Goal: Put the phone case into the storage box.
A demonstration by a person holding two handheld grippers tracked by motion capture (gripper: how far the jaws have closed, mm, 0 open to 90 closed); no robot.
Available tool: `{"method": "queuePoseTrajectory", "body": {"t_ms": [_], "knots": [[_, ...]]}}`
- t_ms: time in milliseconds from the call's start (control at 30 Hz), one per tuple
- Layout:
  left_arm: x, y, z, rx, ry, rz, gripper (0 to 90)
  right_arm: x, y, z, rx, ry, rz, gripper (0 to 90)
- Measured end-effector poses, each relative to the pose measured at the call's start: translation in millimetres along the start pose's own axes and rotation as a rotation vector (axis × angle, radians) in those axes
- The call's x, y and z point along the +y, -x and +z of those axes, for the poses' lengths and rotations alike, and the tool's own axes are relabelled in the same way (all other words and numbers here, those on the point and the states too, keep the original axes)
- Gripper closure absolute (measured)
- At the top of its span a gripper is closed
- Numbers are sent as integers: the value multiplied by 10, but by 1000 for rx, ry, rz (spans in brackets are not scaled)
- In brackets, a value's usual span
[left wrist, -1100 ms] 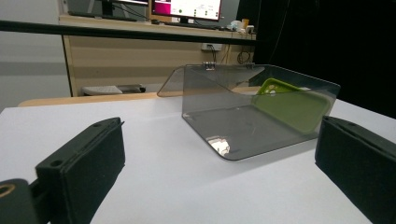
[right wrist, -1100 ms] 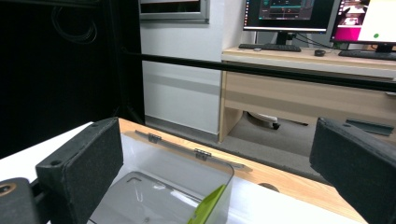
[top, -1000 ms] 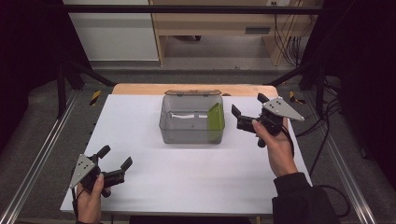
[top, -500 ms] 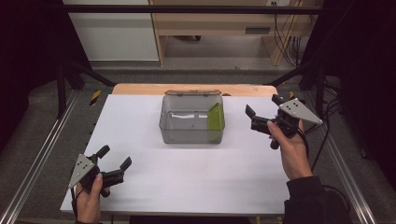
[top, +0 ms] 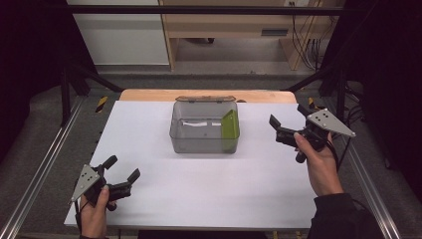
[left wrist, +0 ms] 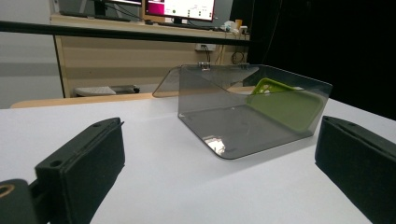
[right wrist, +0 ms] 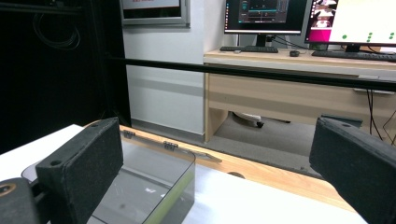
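Note:
A clear grey plastic box [top: 204,130] stands mid-table with its hinged lid [top: 205,98] folded open at the back. A green phone case [top: 230,130] leans upright against its right inner wall. My left gripper [top: 122,168] rests open near the front left corner of the table, empty. In the left gripper view, the box [left wrist: 233,126] and the green case [left wrist: 285,105] lie ahead of the left gripper [left wrist: 217,154]. My right gripper [top: 287,117] hovers open and empty to the right of the box. The right gripper [right wrist: 215,158] has the box's far corner [right wrist: 159,182] at lower left in its own view.
The white tabletop [top: 209,184] is bordered by a wooden strip [top: 149,94] at the far edge and metal rails [top: 45,164] along both sides. A black crossbar [right wrist: 261,74] and a desk with monitors [right wrist: 299,18] stand beyond the table.
My right gripper has drifted to the right, away from the box, still open. The left gripper and the box have stayed put.

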State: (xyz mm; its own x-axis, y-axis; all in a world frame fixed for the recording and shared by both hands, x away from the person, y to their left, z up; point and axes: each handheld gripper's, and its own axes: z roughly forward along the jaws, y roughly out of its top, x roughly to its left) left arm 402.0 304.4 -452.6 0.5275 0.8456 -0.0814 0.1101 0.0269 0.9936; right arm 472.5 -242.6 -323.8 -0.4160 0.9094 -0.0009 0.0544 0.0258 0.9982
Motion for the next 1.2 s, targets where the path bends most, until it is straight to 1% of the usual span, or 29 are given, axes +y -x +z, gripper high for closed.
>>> {"method": "queuePoseTrajectory", "body": {"t_ms": [233, 300, 433, 700, 1000, 1200], "knots": [[4, 3, -10, -11, -2, 4, 13, 8, 19, -79, -1, -3, -12, 27], [3, 7, -6, -12, -1, 7, 13, 18, 15, -101, -2, -3, -7, 25], [1, 5, -4, -16, -4, 10, 13, 36, 10, -132, 1, -4, -12, 23], [-2, 18, 4, -18, -4, 9, 13, 8, 16, -179, 0, -16, -30, 22], [-4, 22, 10, -18, -4, 11, 13, -91, 49, -303, -6, -41, -45, 21], [-3, 7, 5, -13, -4, 9, 13, -227, 73, -403, -8, -68, -42, 23]]}}
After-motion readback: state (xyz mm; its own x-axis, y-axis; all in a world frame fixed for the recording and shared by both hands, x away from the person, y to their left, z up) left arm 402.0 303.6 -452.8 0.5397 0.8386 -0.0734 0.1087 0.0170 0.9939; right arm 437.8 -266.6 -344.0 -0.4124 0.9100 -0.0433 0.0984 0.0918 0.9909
